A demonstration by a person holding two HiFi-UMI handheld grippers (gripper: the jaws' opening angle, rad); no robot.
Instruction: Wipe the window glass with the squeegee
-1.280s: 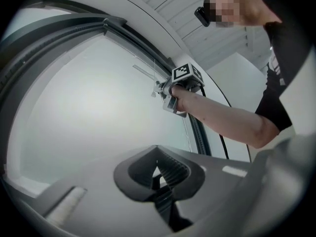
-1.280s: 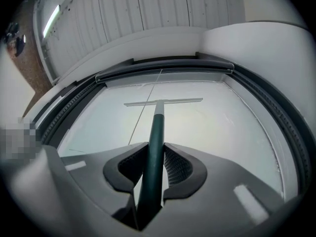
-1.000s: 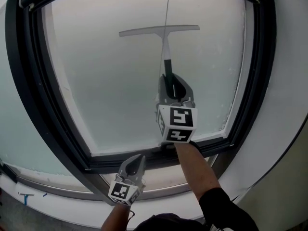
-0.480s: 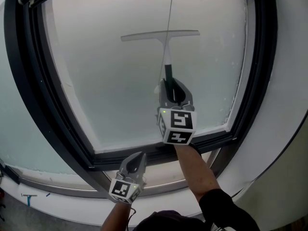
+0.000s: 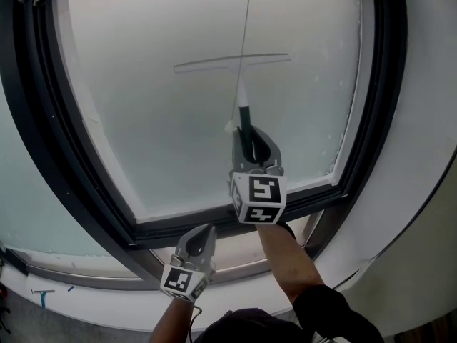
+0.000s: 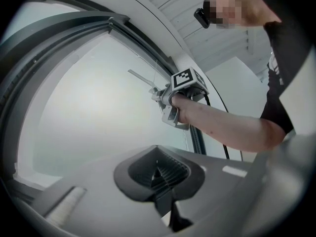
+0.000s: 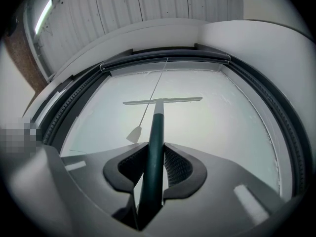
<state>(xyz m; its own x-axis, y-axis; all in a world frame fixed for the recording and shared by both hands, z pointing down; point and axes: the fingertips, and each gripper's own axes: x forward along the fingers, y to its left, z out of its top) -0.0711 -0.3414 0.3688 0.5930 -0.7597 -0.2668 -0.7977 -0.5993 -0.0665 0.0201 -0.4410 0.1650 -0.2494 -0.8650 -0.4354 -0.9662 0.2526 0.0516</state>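
Two claws | right claw (image 5: 248,136) grips squeegee (image 5: 233,62) handle; blade now lower on window glass (image 5: 143,113): downstroke under way | left claw (image 5: 202,236) closed, empty.

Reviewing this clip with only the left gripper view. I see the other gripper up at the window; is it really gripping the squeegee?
Observer: Yes, the right gripper is shut on the squeegee, on its dark green handle.
Operator: How does the blade sit?
Observer: The blade lies level, high on the window glass.
Operator: Anything beside it?
Observer: A thin cord hangs down the pane, ending in a pull tab left of the handle.
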